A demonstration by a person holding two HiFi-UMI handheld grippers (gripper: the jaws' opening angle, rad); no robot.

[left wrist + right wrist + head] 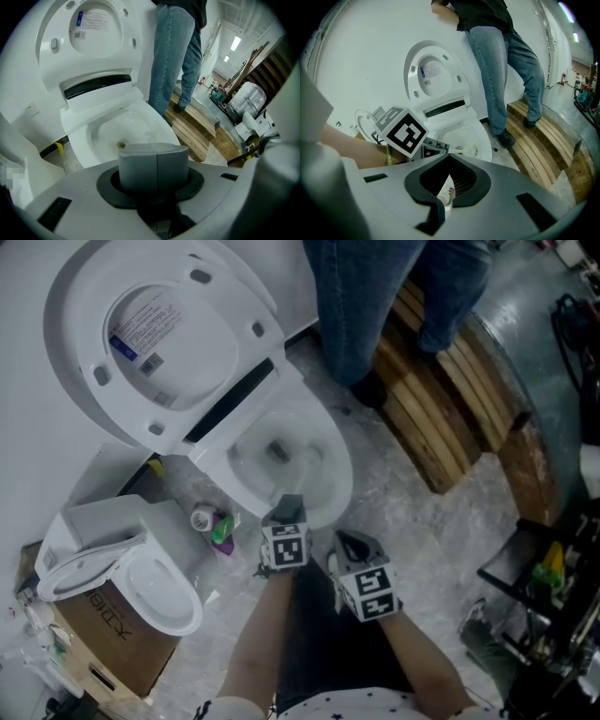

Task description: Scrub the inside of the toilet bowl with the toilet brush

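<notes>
The white toilet bowl (330,495) stands open, its seat and lid (169,334) tipped up against the wall. A dark drain (277,449) shows at the bottom. My left gripper (286,506) hovers over the bowl's near rim, and in the left gripper view (157,161) its grey jaws are pressed together with nothing seen between them. My right gripper (352,546) hangs just right of it, outside the rim. Its jaws (447,183) stand apart, and a shoe on the floor shows through the gap. I cannot make out a toilet brush clearly in any view.
A person in jeans (375,306) stands on wooden slats (450,409) right of the toilet. A second toilet (141,587) rests on a cardboard box (112,652) at the left. Small bottles (217,529) lie beside the bowl. A dark rack (544,606) stands at the right.
</notes>
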